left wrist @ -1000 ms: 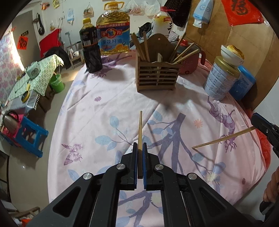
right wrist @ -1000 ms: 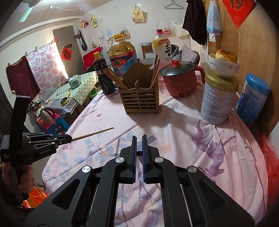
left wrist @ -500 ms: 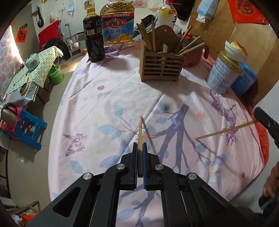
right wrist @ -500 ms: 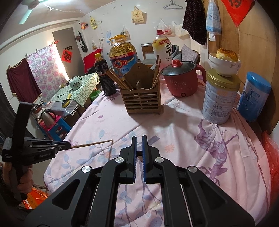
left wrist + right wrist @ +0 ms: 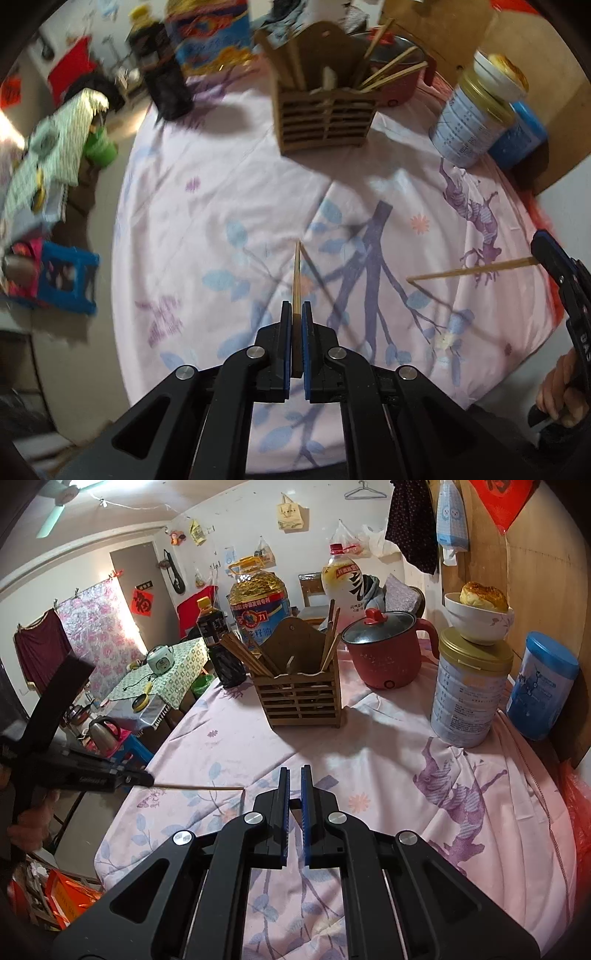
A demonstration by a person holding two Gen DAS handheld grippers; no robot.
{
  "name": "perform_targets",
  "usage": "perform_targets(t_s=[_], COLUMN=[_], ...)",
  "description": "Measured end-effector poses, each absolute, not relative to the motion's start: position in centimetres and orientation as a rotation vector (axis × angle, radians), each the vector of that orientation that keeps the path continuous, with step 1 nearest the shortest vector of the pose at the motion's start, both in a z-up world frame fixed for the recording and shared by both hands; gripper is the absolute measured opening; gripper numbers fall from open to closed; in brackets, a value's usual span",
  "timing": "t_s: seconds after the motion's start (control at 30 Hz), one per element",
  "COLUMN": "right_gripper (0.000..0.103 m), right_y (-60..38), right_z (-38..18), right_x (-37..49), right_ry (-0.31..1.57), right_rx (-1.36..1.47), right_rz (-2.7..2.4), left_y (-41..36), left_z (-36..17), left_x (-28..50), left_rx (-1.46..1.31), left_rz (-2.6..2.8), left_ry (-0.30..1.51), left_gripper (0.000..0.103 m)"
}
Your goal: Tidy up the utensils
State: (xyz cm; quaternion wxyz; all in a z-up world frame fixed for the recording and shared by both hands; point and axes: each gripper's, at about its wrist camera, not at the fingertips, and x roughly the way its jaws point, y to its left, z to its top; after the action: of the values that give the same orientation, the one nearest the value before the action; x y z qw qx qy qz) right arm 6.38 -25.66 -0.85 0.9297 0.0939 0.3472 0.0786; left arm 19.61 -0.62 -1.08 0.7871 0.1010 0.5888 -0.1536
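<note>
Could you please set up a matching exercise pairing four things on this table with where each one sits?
Things:
1. chopstick
2. bun
3. white bowl
4. red pot

Places:
A. on top of the gold-lidded tin
B. pinched in the left claw
C. inside the white bowl
D. beside the wooden holder, lid on

Pairs: 1-B, 2-C, 3-A, 4-D
</note>
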Motion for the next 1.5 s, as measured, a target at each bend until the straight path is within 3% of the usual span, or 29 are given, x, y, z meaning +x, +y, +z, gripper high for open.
perform_targets(t_s=[0.27,0.63,0.67,0.7,0.77,0.87,1.1,1.33,1.43,1.5], right_gripper=[0.007,0.007,0.007,0.007,0.007,0.007,0.007,0.007,0.007,0.007], right_y=[-25.8,-26.2,-26.3,-26.3,-26.3,-26.2,-26.0,-26.1,-26.1,-26.1], right_z=[-0.8,-1.0,-1.0,-1.0,-1.0,-0.9,-0.7,-0.8,-0.9,-0.9], right_x=[6.9,7.1,7.1,7.1,7.2,7.5,7.8,8.0,8.0,8.0], right_ry=[0.707,0.707,0.707,0.707,0.710,0.717,0.732,0.750,0.750,0.748], right_rx=[0.199,0.215,0.217,0.219,0.219,0.206,0.175,0.142,0.136,0.135], right_rz=[0.154,0.123,0.123,0.124,0.129,0.143,0.181,0.216,0.227,0.234], left_y=[-3.5,-1.9,-1.1,-0.3,0.9,2.2,3.2,3.7,3.7,3.4], left_z=[1.2,-0.9,-1.1,-1.7,-3.1,-7.6,-14.3,-15.8,-15.9,-15.6], left_x=[23.8,24.1,23.4,22.5,21.0,17.8,11.7,9.3,8.5,8.3], left_rx=[0.239,0.068,0.059,0.053,0.070,0.126,0.204,0.205,0.165,0.151], left_rz=[-0.340,-0.384,-0.383,-0.379,-0.367,-0.347,-0.339,-0.296,-0.306,-0.296], left_ry=[1.210,1.160,1.152,1.151,1.154,1.223,1.304,1.257,1.251,1.247], left_gripper=[0.006,0.004,0.012,0.033,0.045,0.043,0.026,0.023,0.005,0.005])
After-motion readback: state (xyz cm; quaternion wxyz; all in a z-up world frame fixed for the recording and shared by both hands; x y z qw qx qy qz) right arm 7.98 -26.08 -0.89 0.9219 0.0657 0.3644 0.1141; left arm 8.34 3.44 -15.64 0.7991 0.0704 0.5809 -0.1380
